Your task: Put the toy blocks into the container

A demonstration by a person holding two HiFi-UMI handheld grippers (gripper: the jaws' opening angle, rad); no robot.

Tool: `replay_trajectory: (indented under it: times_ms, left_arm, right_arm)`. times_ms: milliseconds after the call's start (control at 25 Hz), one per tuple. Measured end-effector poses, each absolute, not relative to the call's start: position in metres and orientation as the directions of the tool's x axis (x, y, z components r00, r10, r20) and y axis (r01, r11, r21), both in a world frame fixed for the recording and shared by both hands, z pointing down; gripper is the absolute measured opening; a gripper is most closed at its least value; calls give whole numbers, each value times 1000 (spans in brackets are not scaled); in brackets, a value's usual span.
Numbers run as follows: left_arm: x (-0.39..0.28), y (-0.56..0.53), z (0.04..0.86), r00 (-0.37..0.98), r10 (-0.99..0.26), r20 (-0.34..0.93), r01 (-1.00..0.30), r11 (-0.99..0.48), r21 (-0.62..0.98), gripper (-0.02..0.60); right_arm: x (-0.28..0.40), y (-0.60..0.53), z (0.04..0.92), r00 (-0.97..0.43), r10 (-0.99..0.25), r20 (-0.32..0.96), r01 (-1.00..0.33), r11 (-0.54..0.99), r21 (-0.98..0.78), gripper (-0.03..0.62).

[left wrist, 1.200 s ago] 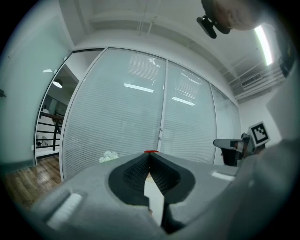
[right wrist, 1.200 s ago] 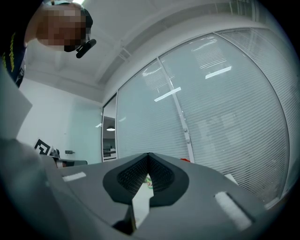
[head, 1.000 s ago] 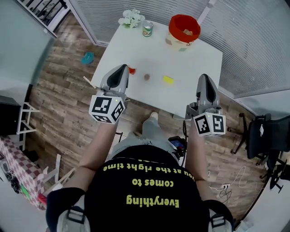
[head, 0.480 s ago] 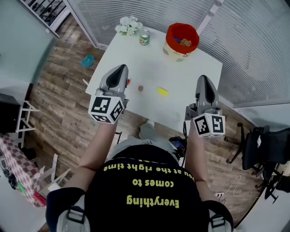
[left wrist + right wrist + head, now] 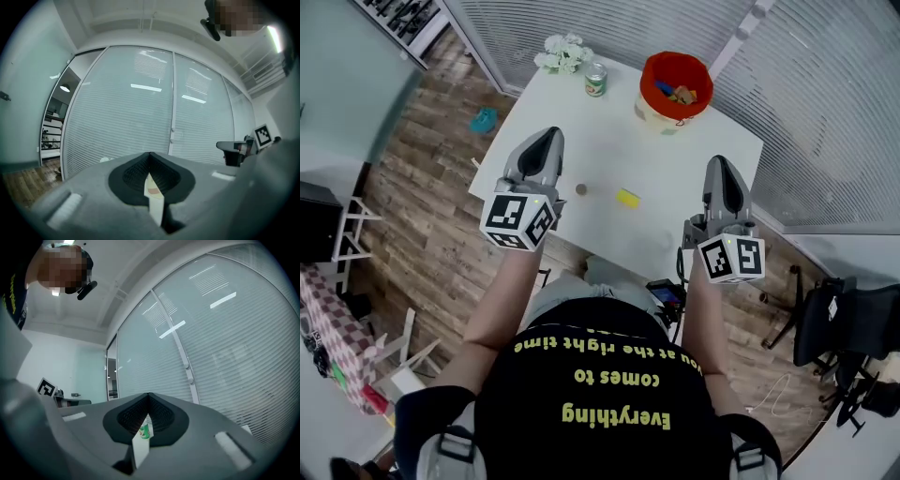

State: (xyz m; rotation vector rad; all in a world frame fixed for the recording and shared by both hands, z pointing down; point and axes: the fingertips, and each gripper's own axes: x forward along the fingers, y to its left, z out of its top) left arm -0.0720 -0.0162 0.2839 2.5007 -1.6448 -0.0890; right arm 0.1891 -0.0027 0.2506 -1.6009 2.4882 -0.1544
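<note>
A white table (image 5: pixel 694 159) carries a red container (image 5: pixel 651 81) at its far side with several toy blocks inside. A yellow block (image 5: pixel 627 198) and a small brown block (image 5: pixel 580 188) lie near the table's front edge. My left gripper (image 5: pixel 546 135) hovers level over the table's front left, just left of the brown block, jaws shut and empty (image 5: pixel 150 154). Over the front right edge, my right gripper (image 5: pixel 719 161) is also shut and holds nothing (image 5: pixel 149 395). A green can (image 5: pixel 145 431) shows through the slit between its jaws.
A green can (image 5: pixel 596 80) and white flowers (image 5: pixel 563 52) stand at the table's far left corner. Glass walls with blinds close off the far side. A teal object (image 5: pixel 484 119) lies on the wood floor at left, and a black office chair (image 5: pixel 834 323) stands at right.
Both grippers have moved forward over the table's front edge. The red block that lay beside the left gripper is now hidden behind it. Both pairs of jaws stayed shut.
</note>
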Motion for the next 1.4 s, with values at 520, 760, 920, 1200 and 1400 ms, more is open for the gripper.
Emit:
replay_trajectory:
  times_ms: [520,760,920,1200,1400]
  left_arm:
    - [-45,-36,292,412,-910,46,-904,-402,143,0]
    - [-42,-42,295,429,-902,50,-897,-419,143,-1]
    - [-44,-47,297,438,-897,58,-893,-427,141,0]
    - [-46,-57,303,465,-882,76,-881,-452,141,0]
    - [-49,-66,312,465,-882,83,-882,-452,136,0]
  right_arm:
    - [211,-15,269,-415,-908,-57,-888,418,-190,6]
    - [206,-18,273,-430,-903,-28,-884,427,-190,6]
    - [201,-20,277,-424,-905,-21,-888,420,-189,6]
    - [188,-25,289,-435,-900,24,-888,424,-179,6]
    - [180,-30,300,-436,-899,50,-890,422,-174,6]
